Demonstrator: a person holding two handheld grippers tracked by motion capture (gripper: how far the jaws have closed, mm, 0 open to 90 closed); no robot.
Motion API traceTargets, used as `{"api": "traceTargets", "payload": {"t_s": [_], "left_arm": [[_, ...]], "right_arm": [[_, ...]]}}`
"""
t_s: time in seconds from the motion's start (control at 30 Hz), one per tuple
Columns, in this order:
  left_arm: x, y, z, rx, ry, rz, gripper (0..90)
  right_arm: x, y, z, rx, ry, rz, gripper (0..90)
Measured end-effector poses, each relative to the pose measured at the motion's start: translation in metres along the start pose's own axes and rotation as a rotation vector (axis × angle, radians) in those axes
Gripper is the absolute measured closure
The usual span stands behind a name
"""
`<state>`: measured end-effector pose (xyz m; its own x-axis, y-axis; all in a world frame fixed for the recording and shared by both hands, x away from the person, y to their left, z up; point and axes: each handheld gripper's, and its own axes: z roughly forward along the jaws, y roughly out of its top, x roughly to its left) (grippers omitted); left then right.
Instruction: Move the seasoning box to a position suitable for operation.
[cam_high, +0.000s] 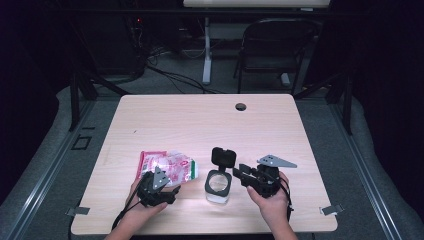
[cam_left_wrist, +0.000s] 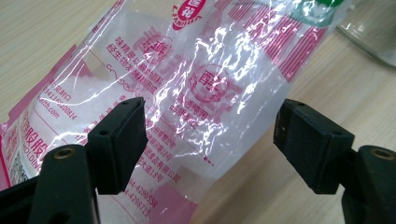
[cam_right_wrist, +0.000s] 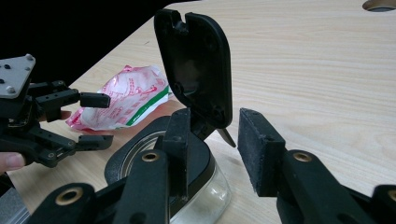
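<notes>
A clear plastic bag (cam_high: 167, 166) with pink print and white powder inside lies on the wooden table (cam_high: 200, 125) at the front left. My left gripper (cam_high: 169, 186) sits at its near edge. In the left gripper view this gripper (cam_left_wrist: 210, 130) is open, the bag (cam_left_wrist: 196, 88) lying under and beyond the jaws, and neither pad presses it. A glass jar (cam_high: 218, 186) with a black collar stands right of the bag, its flip lid (cam_high: 223, 157) raised. My right gripper (cam_right_wrist: 217, 140) is open at the jar's hinge side, with the lid (cam_right_wrist: 196, 60) upright above its jaws.
A round cable hole (cam_high: 241, 106) is set in the far part of the table. Beyond the table stand a dark folding chair (cam_high: 272, 45) and a white desk leg (cam_high: 206, 55). Bare wood stretches behind the bag and jar.
</notes>
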<state>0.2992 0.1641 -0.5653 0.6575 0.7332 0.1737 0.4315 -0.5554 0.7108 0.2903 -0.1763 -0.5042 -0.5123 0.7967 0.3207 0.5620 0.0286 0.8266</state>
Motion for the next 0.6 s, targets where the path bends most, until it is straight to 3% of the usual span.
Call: {"api": "traceTargets", "payload": {"t_s": [0.23,0.6], "left_arm": [[0.002,0.001,0.007,-0.007,0.038,0.001,25.7],[-0.003,-0.001,0.018,-0.008,0.111,0.056,24.7]], "right_arm": [[0.0,-0.001,-0.002,-0.001,-0.007,0.003,64.4],[-0.001,-0.003,-0.005,-0.005,-0.017,0.006,63.8]]}}
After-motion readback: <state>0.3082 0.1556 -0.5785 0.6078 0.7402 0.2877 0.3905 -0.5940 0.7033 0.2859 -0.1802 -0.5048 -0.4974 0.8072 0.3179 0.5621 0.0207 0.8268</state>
